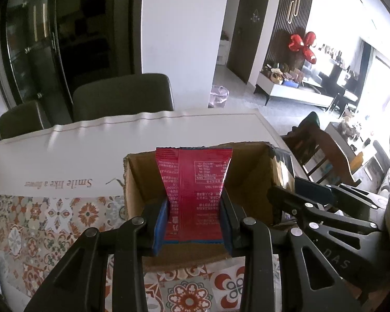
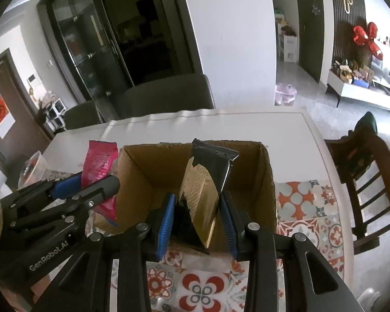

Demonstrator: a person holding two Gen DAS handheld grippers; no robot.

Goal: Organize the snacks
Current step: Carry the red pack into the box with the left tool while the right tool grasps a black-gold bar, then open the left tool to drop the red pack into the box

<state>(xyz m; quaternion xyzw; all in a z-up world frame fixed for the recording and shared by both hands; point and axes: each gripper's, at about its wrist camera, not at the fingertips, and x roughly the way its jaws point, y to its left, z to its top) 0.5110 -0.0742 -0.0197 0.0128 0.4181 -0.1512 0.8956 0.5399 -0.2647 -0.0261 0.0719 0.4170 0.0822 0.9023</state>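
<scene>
Holding a snack in each hand, I have both tools raised over an open cardboard box (image 1: pixel 249 182) that stands on the worktop (image 1: pixel 91 153), in the middle of both frames. My left tool (image 1: pixel 195 223) is closed on a red snack packet (image 1: pixel 193 182), its blue pads pressing the packet's two long edges; the packet stands upright in the centre of the left wrist view, printed back towards the camera, in front of the box's opening. My right tool (image 2: pixel 199 221) is closed on a black and gold snack packet (image 2: pixel 205 189), which tilts slightly, its dark crimped top near the centre of the right wrist view, above the box's open mouth. In the right wrist view the left tool comes in from the lower left, with the red packet beside the box's left wall. In the left wrist view the right tool comes in from the lower right, beside the box's right wall. A patterned tile mat (image 2: pixel 301 208) in orange, white and grey lies under the box, filling the lower part of both frames. Two dark chairs (image 1: pixel 122 96) stand behind the worktop's far edge, in the upper left.
</scene>
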